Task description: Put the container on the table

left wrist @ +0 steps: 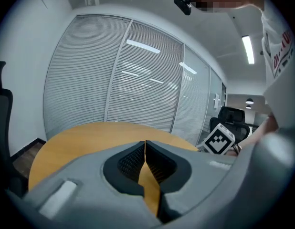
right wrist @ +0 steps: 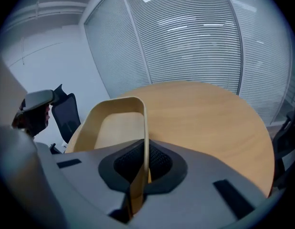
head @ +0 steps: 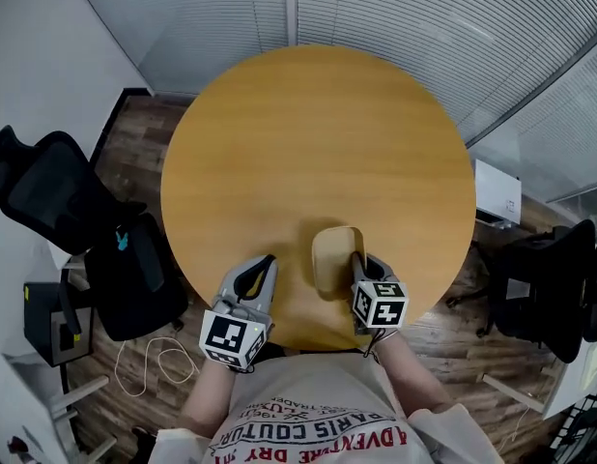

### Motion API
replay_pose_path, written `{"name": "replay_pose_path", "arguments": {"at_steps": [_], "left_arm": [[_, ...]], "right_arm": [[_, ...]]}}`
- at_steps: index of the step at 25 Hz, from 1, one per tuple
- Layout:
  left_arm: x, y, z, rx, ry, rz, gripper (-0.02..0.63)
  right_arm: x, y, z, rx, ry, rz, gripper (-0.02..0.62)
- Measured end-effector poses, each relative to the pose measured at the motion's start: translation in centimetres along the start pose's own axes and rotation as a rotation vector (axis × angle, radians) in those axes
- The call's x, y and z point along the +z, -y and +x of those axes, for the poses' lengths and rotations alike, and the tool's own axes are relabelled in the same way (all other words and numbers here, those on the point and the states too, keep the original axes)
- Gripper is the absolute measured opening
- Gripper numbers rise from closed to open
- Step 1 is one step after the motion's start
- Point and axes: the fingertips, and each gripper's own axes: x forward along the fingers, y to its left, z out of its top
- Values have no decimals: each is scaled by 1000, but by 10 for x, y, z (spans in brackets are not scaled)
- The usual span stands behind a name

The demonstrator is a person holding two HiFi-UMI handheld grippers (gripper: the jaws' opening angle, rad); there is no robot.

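Observation:
A light wooden container (head: 335,259), a shallow tray with rounded corners, hangs over the near edge of the round wooden table (head: 318,153). My right gripper (head: 357,262) is shut on its right wall; in the right gripper view that thin wall (right wrist: 145,142) runs straight between the black pads, and the container's (right wrist: 114,128) hollow lies to the left. My left gripper (head: 268,261) hovers over the table's near edge, a little left of the container and apart from it. Its jaws are shut with nothing between them (left wrist: 145,154).
Black office chairs stand at the left (head: 76,230) and right (head: 550,288) of the table. Glass walls with blinds (head: 395,17) run behind it. A white cable (head: 149,365) lies on the wooden floor at the lower left.

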Motion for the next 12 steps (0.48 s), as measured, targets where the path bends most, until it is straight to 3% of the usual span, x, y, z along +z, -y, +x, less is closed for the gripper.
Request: {"name": "replay_pose_path", "arguments": {"at_steps": [12], "left_arm": [[-32, 4, 18, 3, -81, -10, 14]], "right_arm": [[-24, 24, 46, -88, -128, 88, 11]]}}
